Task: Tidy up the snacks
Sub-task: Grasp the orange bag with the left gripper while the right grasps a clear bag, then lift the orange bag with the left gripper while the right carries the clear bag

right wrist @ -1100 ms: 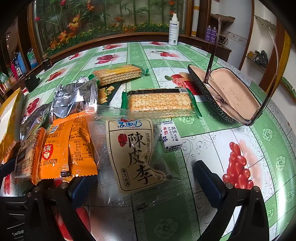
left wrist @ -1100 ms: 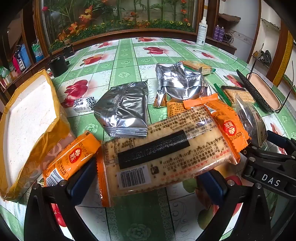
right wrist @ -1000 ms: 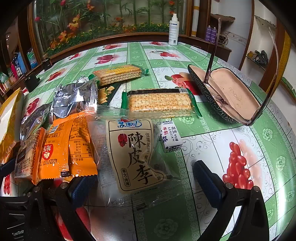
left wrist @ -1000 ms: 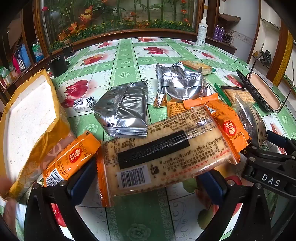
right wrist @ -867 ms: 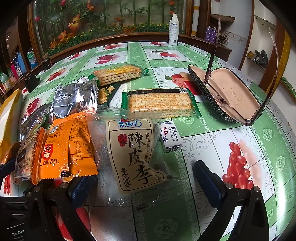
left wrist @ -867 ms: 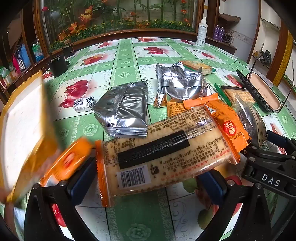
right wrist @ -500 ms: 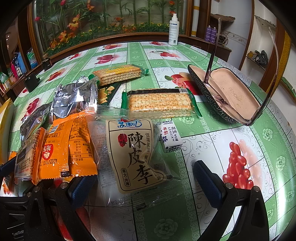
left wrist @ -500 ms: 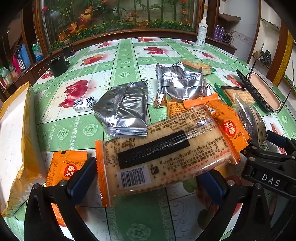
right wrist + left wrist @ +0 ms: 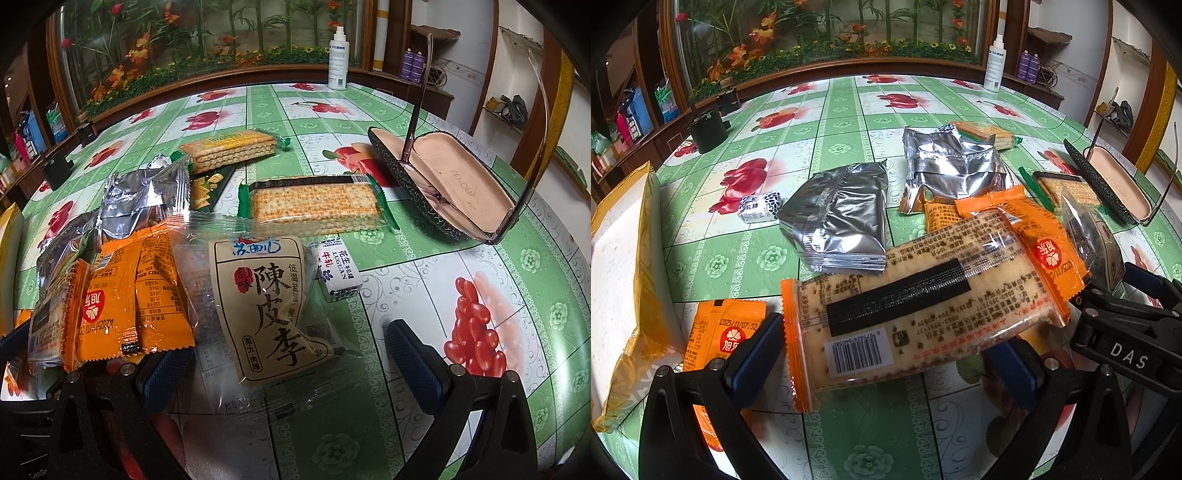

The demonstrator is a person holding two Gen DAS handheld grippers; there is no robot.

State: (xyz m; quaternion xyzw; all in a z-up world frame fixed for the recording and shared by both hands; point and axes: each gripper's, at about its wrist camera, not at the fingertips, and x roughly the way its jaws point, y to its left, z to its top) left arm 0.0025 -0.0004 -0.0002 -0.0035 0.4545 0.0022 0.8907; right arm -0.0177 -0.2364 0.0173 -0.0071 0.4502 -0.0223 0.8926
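– While the left gripper [image 9: 886, 354] sits spread wide, what lies between its jaws?

– The orange-ended cracker pack [image 9: 916, 302], barcode up, resting across the gap and not clamped. The right gripper [image 9: 288, 354] is just as wide, with the clear preserved-plum packet [image 9: 266, 306] lying flat between its jaws.

– And what has changed?

– Only things left of the left gripper. The yellow-wrapped foam box [image 9: 624, 280] has been pulled back and tipped more upright. The small orange sachet [image 9: 724, 328] that leaned on it now lies flat on the table [image 9: 849, 110], just beside the left finger.

– What does that mean for the sorting?

– Probably little. The box seems ready to receive snacks, but every pack, including the silver pouch [image 9: 842, 218] beyond the crackers, is still loose.
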